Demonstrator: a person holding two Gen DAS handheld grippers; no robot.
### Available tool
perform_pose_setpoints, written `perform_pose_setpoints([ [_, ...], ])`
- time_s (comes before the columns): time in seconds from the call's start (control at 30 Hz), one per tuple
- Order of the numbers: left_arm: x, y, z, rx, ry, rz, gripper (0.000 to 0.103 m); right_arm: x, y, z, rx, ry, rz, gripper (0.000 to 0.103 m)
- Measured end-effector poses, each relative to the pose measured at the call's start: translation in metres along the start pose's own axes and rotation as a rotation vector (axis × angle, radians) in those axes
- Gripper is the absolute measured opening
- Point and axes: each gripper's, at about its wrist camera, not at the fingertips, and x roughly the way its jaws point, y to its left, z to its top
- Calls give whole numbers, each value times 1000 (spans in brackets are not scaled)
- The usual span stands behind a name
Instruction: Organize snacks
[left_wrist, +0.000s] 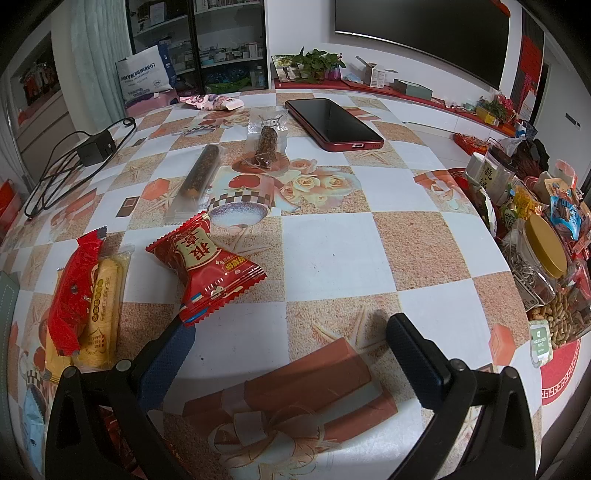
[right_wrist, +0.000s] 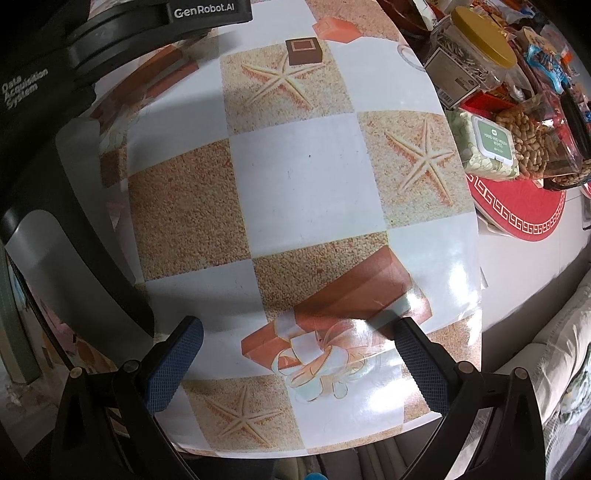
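Both the left tongs (left_wrist: 291, 343) and the right tongs (right_wrist: 295, 350) hung open and empty, apparently before a pickup; the left likely needed to close on the nearby red packet (left_wrist: 207, 269).

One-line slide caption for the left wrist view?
Open left gripper nears red snack packet on checkered table; phone behind.

Spread left claw (left_wrist: 291, 341) beside red snack (left_wrist: 207, 271)
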Motion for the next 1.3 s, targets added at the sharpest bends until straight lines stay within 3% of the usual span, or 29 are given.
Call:
perform_pose_setpoints([
  [1.3, 0, 0, 0, 0, 0, 0, 103, -3, 5, -3, 29, -23, -9, 103],
])
